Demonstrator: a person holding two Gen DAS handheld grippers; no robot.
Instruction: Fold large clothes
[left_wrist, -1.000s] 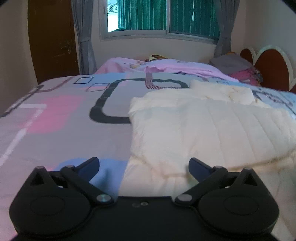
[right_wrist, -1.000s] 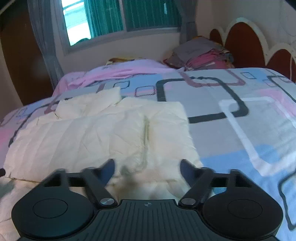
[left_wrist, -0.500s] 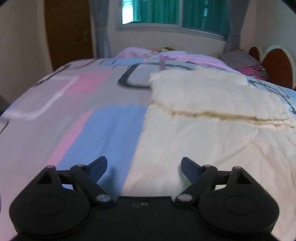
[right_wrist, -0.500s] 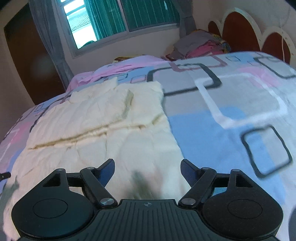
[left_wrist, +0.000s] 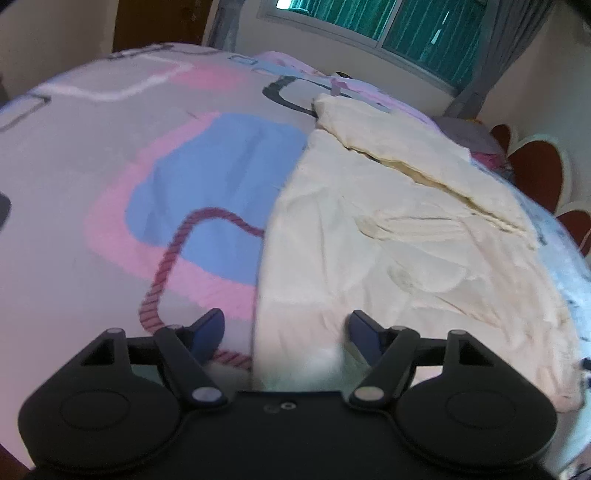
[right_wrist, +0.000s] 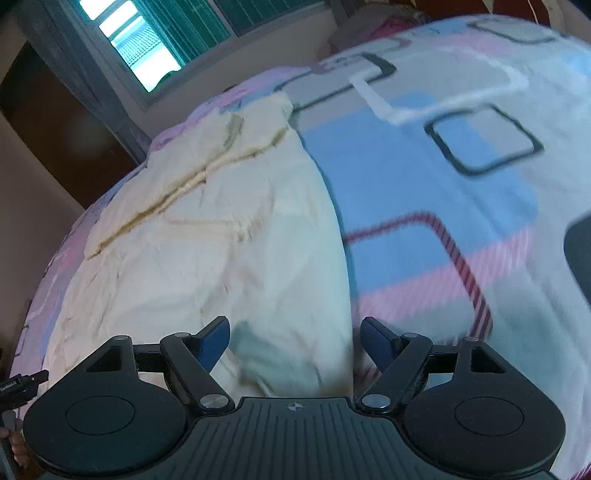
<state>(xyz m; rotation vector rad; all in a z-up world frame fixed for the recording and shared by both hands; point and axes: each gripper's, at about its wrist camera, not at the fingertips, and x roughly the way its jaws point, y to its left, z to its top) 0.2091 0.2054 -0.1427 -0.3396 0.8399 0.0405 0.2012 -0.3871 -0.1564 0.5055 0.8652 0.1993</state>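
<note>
left wrist view shows the cream garment (left_wrist: 388, 229) partly folded on the bed (left_wrist: 92, 177), more folds likely left, with left gripper (left_wrist: 284, 328) narrowing and right gripper (right_wrist: 291, 338) both open over its near edge, gripping nothing.

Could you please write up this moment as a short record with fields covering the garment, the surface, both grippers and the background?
garment: cream garment, spread on the bed, far part folded over
surface: patterned bedsheet in pink, blue and grey
left gripper: left gripper, jaws apart and just been closing, over the garment's near left edge; fabric lies between the fingers, not pinched
right gripper: right gripper, jaws apart over the garment's near right edge, nothing pinched
background: window with green curtain, brown headboard
image quality: motion blur in both views
</note>
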